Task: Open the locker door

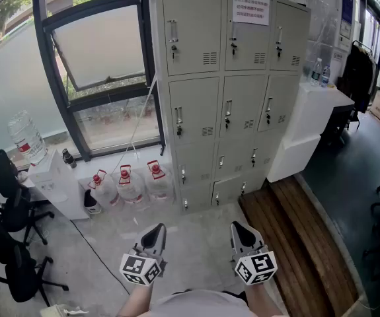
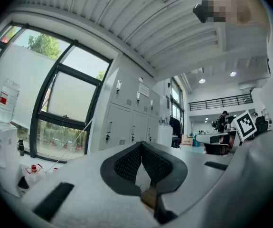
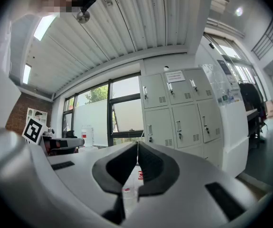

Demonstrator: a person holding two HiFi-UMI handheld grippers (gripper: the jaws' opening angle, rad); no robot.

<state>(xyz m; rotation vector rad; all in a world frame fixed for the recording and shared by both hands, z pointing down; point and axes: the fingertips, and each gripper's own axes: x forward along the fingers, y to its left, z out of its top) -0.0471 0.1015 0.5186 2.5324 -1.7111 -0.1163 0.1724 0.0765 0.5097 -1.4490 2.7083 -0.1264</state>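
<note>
Pale concrete floor (image 1: 196,243) fills the middle of the frame, with wooden planking (image 1: 295,236) at lower right. A grey locker bank (image 1: 229,98) stands on it at upper centre. Three red-capped water jugs (image 1: 130,183) sit just left of its foot, a white dispenser (image 1: 57,187) further left, and black office chairs (image 1: 11,243) at the left edge.

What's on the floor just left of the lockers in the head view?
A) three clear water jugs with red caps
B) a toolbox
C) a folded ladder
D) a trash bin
A: three clear water jugs with red caps stand in a row below the window, just left of the lockers.
</note>
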